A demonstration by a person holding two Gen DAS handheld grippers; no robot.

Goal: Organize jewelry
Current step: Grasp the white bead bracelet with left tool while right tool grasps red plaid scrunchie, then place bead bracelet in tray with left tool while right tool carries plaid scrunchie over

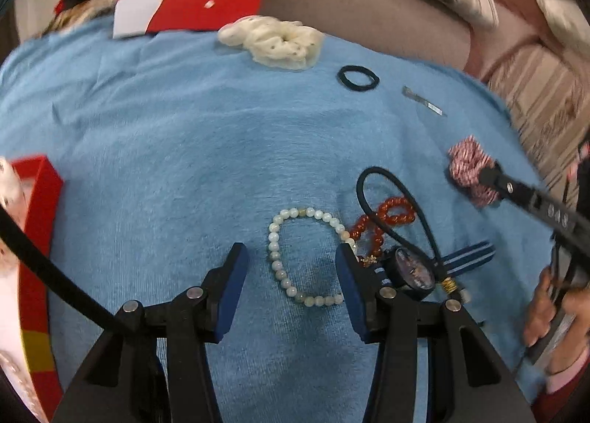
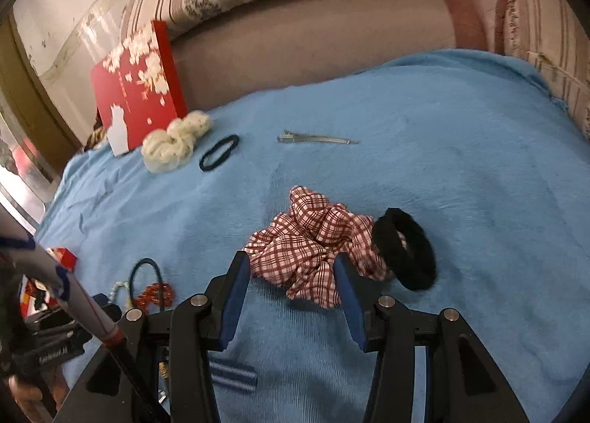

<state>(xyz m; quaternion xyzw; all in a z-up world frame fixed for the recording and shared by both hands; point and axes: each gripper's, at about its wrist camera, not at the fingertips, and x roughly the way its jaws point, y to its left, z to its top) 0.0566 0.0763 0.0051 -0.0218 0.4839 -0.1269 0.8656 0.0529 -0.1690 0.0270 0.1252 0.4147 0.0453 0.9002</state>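
My left gripper point(image 1: 291, 257) is open and empty, low over a pale bead bracelet point(image 1: 280, 268) that lies on the blue cloth point(image 1: 166, 146) between its fingers. A red bead bracelet point(image 1: 391, 214) and a black cord loop point(image 1: 398, 201) lie just right of it. My right gripper point(image 2: 289, 264) is open and empty, its fingers on either side of the near edge of a red checked scrunchie point(image 2: 309, 238). A black fuzzy hair tie point(image 2: 405, 248) rests against that scrunchie. The right gripper also shows in the left wrist view point(image 1: 490, 174) at the scrunchie point(image 1: 466, 161).
A red box point(image 1: 37, 224) stands at the left edge. A red floral lid point(image 2: 136, 91) leans at the back. A cream scrunchie point(image 2: 173, 144), a thin black hair tie point(image 2: 219, 152), a metal hair clip point(image 2: 315, 139) and a blue striped band point(image 2: 232, 375) lie on the cloth.
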